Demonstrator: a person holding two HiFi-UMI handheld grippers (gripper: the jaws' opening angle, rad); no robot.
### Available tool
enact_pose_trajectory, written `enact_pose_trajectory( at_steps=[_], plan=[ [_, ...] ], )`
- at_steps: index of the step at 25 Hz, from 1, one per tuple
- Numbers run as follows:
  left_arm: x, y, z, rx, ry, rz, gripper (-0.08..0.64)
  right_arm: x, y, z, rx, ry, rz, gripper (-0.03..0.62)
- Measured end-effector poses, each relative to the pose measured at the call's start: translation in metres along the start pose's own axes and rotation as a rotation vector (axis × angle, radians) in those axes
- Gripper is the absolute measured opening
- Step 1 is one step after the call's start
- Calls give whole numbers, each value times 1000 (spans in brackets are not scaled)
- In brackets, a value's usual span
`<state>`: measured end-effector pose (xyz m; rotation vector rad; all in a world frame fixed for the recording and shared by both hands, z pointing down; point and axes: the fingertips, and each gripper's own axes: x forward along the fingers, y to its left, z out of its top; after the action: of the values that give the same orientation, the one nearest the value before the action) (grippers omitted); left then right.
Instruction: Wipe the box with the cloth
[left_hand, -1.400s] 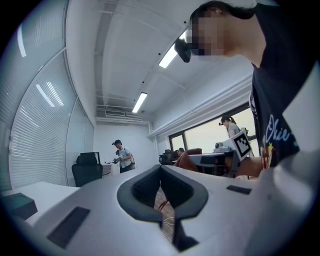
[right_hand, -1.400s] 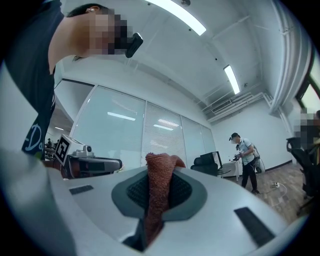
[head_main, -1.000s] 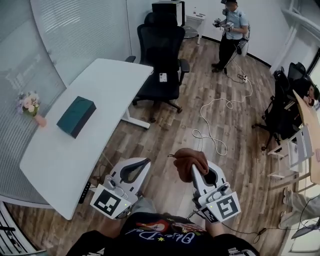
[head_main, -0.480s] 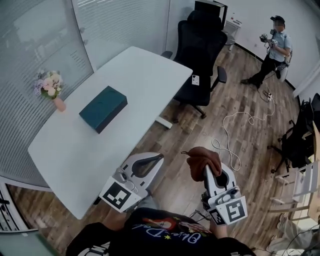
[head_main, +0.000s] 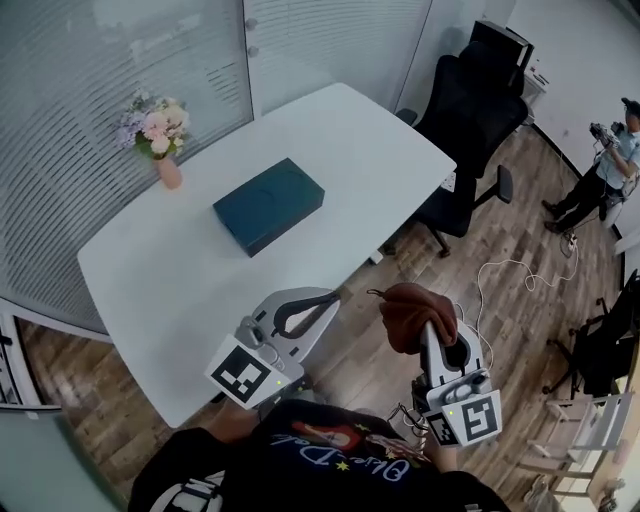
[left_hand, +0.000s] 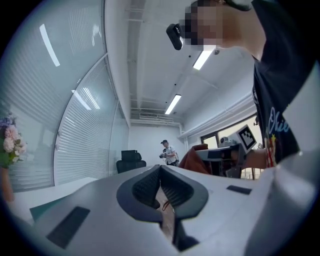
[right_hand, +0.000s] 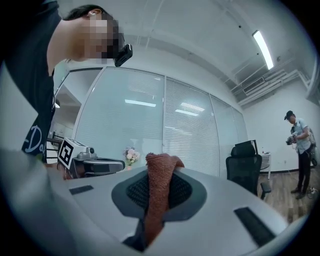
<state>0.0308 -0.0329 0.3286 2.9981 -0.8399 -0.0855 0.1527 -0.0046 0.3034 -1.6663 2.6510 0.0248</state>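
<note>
Both grippers are out in front of the person: left gripper (head_main: 318, 303) with its tips about level with the near edge of the bench (head_main: 180, 290), right gripper (head_main: 425, 326) over the wooden floor, off the bench.

Bench: white and long, set beside the glass wall with blinds. A black office chair (head_main: 470, 110) sits at its far end.

Box (head_main: 268, 205): dark teal, flat, lying near the middle of the bench, well apart from both grippers. Nothing touches it. A vase of pink flowers (head_main: 160, 135) stands beyond it, toward the wall.

Left gripper: jaws closed tip to tip, nothing held.

Right gripper: jaws clamped on the cloth (head_main: 405, 305), which is rust-brown, bunched, and humped up over the jaw tips.

Reading: wiping has not begun; the step in hand looks like the approach. To do it well:
- Bring the right gripper over the box lid and lower it until the cloth bunch, not the bare jaw tips, meets the surface.
- The box looks light and may slide on the smooth bench, so the empty left gripper would do well pressed against a side to steady it.
- Use long strokes along the lid, and keep clear of the vase.
</note>
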Motion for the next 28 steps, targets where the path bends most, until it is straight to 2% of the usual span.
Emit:
enact_pose_trajectory(
  at_steps=[5,9,14,21,28],
  plan=[
    [-15,34,-9,-15,2,89,3,35,5,-17,-6,42,69,26],
    [-23,56,-14,-13,23,185,3,70,4,-32,60,46,167,26],
    [-42,95,-13,54,47,394,3,140,5,-53,64,33,351,26],
    [-52,144,-8,58,78,645,3,236,21,-50,126,-15,613,26],
    [-46,179,5,90,72,838,3,295,26,-50,162,0,813,26]
  ],
)
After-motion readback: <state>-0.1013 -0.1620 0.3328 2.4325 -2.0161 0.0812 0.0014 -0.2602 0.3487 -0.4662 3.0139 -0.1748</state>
